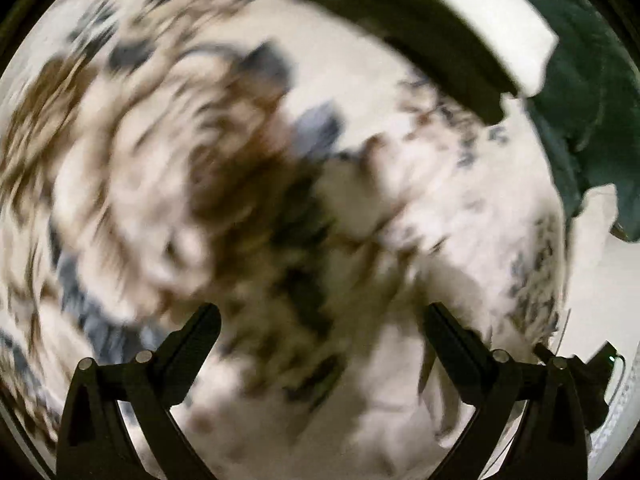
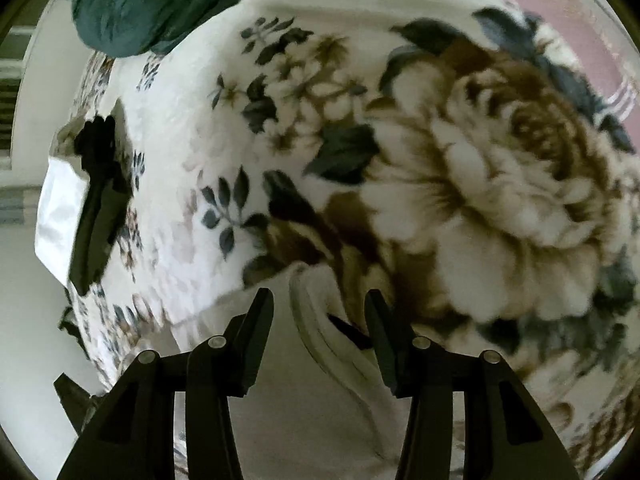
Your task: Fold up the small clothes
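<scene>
A small white garment is seen lying on the floral blanket, its folded edge between the spread fingers of the right tool. The left tool is held wide, empty. Soft, light cloth is judged best pinched at that edge.

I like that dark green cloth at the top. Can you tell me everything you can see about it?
The dark green cloth looks soft and crumpled, with folds and wrinkles, bunched in a heap rather than folded. It lies at the far edge of the flowery blanket, resting on it. In the left view the cloth sits at the upper right. Neither the left gripper nor the right gripper touches it; both are open.
</scene>
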Motion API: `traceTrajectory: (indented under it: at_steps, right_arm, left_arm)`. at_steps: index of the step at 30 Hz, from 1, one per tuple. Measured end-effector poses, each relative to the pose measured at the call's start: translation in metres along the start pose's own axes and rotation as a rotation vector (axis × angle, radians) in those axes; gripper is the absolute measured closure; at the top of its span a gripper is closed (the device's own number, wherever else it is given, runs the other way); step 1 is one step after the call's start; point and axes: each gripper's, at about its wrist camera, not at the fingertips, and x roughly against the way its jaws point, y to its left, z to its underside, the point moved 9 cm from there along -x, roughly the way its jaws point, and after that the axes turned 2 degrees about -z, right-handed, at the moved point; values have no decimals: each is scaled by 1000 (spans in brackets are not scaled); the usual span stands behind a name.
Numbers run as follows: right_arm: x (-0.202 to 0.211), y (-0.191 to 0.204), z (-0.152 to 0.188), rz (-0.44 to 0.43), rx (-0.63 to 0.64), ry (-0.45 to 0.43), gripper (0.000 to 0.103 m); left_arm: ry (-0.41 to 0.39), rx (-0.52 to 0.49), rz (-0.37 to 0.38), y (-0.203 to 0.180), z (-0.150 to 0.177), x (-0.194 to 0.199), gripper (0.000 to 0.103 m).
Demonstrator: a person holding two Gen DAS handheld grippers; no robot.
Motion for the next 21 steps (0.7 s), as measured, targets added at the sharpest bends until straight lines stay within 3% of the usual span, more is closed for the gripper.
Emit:
traceTrajectory:
  at_steps: [4,6,9,12,17,19,21]
  right_arm:
    - [-19,3,-3,-21,-71,45,53]
    - [-24,5,-2,-24,-87,63,53]
    - [-25,8,0,-16,-66,62,53]
    - [-24,8,1,3,-39,59,53]
    - [-26,6,4,30,-11,60,53]
    - [-26,7,5,30,-11,59,53]
    - [-24,6,6,37,-13,56,53]
  left_arm:
    - [21,-29,58,-27,-11,-11,2]
    - [21,-42,88,-40,-16,-2,2]
    - [1,-35,118,-30,-16,23,2]
    - [-34,4,99,-7,-16,48,2]
    - [-16,45,100,-2,-25,41,2]
    - [4,-3,115,-19,-29,33,2]
    - [49,-81,76,-37,-27,15,2]
